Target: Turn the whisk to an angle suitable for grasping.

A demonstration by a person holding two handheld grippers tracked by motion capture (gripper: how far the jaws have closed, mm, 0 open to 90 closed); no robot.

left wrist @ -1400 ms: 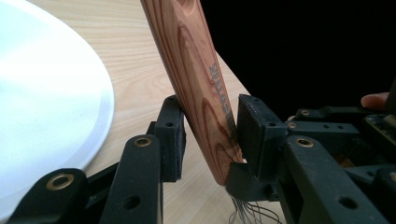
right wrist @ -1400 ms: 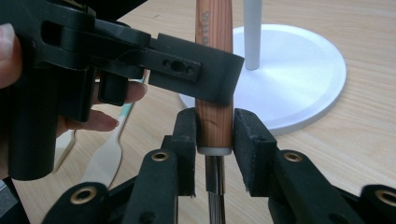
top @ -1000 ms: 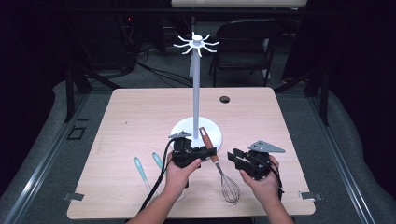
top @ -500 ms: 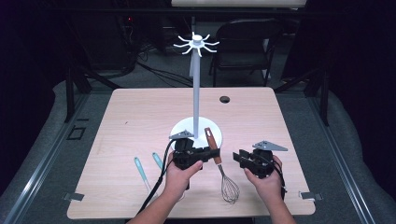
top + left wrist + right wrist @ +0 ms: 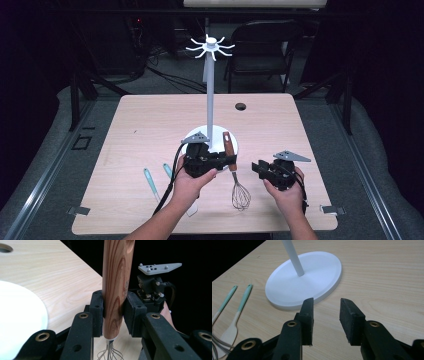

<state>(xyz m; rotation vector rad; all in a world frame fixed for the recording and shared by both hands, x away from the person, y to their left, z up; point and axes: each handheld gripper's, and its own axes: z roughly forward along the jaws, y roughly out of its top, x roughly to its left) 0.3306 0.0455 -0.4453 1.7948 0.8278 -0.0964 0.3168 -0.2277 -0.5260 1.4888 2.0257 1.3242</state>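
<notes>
Item: whisk [image 5: 236, 172], wooden handle, no label I can read, clamped in my left gripper [image 5: 226, 161]. Right gripper [image 5: 325, 315] open, empty, near the white stand [image 5: 312, 275].

Ahead of my left tongs [image 5: 231, 161] the white stand [image 5: 210, 95] and its round base [image 5: 200, 135] block the way. Two teal-handled utensils [image 5: 159, 177] lie by my left forearm. Between both tongs hangs the whisk [image 5: 236, 172]; the desk [image 5: 150, 120] beyond offers bare room.
</notes>
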